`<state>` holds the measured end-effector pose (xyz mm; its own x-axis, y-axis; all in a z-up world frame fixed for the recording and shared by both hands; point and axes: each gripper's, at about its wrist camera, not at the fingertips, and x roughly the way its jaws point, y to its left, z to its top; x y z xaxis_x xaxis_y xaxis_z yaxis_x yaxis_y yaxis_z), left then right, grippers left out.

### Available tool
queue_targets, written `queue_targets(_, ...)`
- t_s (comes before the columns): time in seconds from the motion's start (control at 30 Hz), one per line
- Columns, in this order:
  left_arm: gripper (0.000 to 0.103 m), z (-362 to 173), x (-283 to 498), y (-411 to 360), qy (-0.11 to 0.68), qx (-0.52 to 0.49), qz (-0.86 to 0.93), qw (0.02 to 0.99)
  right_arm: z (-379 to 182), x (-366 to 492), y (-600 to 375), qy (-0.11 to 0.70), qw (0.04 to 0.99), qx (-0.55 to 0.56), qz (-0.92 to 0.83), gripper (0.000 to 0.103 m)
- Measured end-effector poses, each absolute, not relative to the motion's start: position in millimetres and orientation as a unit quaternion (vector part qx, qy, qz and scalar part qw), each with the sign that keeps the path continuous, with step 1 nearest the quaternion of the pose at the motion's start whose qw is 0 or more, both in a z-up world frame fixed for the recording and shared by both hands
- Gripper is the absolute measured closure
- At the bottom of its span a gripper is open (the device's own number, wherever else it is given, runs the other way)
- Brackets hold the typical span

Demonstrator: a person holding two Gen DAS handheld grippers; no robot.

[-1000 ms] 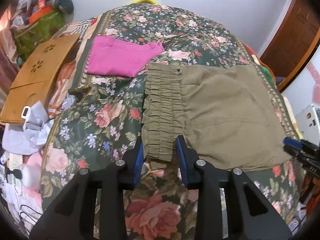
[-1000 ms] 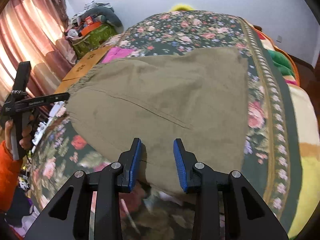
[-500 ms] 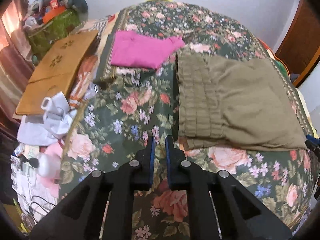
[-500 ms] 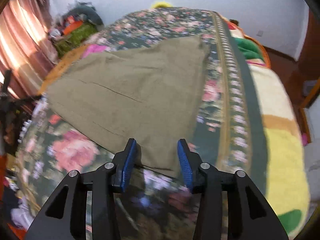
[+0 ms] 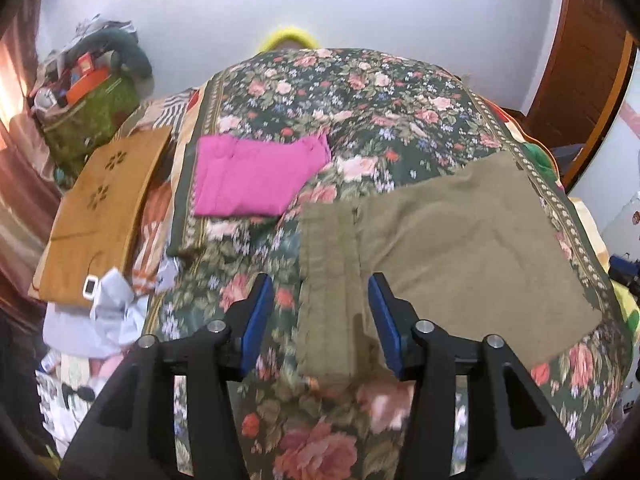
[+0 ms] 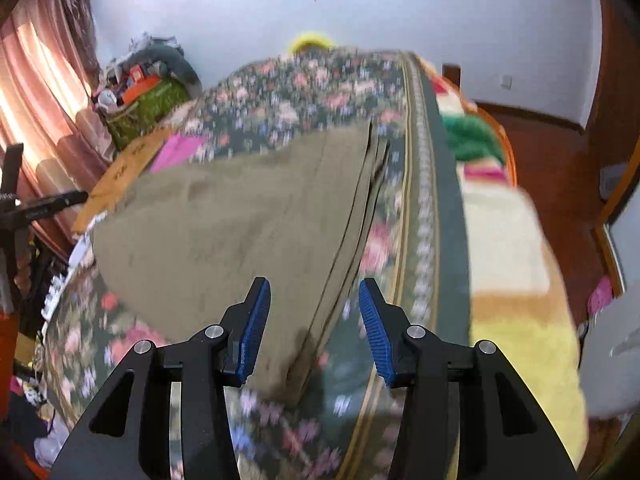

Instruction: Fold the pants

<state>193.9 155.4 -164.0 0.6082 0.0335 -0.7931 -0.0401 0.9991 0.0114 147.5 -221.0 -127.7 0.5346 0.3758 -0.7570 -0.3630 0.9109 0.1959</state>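
Note:
Olive pants [image 5: 460, 248] lie folded into a flat rectangle on the floral bedspread [image 5: 360, 104]. The gathered waistband [image 5: 328, 264] is at their left end. My left gripper [image 5: 322, 324] hovers over the near waistband corner; its jaws are opening and the pads are clear of the cloth. In the right wrist view the pants [image 6: 240, 220] show their stacked leg edges on the right. My right gripper [image 6: 314, 330] hangs above the near hem corner. Its jaws are also opening, with the cloth below them and not pinched.
A folded pink garment [image 5: 256, 176] lies on the bed beyond the waistband. A wooden board [image 5: 100, 208], crumpled white cloth [image 5: 108, 304] and a full green bag [image 5: 88, 116] crowd the left side. A yellow and green blanket [image 6: 508, 240] covers the bed's right edge.
The left gripper, nearly shut over bare bedspread half a second ago, has spread wide and shifted right over the waistband. The right gripper slid along the near edge to the hem corner and widened slightly.

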Motion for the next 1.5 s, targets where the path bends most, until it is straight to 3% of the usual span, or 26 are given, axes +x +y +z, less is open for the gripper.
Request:
queue_targets(0.27, 0.04, -165, 242, 151, 0.444, 0.003, 0.019, 0.896, -119, 204, -223, 0.409, 0.889, 0.017, 0.204, 0.059)
queue_targets(0.37, 0.039, -174, 263, 154, 0.457, -0.001, 0.019, 0.889, -122, 224, -221, 0.406, 0.893, 0.015, 0.195, 0.044)
queue_targets(0.4, 0.039, -178, 269, 154, 0.463, -0.003, 0.018, 0.886, -124, 232, -221, 0.402, 0.895, 0.011, 0.191, 0.043)
queue_targets(0.8, 0.036, -243, 322, 171, 0.533, -0.048, 0.007, 0.844, -164, 330, -200, 0.443, 0.875, -0.012, 0.194, 0.039)
queue_targets(1.03, 0.029, -253, 321, 177, 0.536, -0.07, -0.004, 0.841, -190, 374, -186, 0.468, 0.86, -0.008, 0.203, 0.039)
queue_targets(1.1, 0.029, -253, 320, 177, 0.533, -0.067, -0.005, 0.843, -193, 380, -182, 0.463, 0.863, -0.012, 0.202, 0.044)
queue_targets(1.2, 0.03, -251, 318, 175, 0.518, -0.057, 0.012, 0.853, -198, 382, -176, 0.465, 0.857, -0.012, 0.221, 0.061)
queue_targets(1.33, 0.048, -248, 312, 166, 0.497, -0.035, 0.031, 0.867, -204, 383, -170, 0.475, 0.852, -0.031, 0.22, 0.093)
queue_targets(1.5, 0.048, -248, 309, 170, 0.487, -0.038, 0.071, 0.87, -211, 377, -160, 0.464, 0.859, -0.082, 0.199, 0.095)
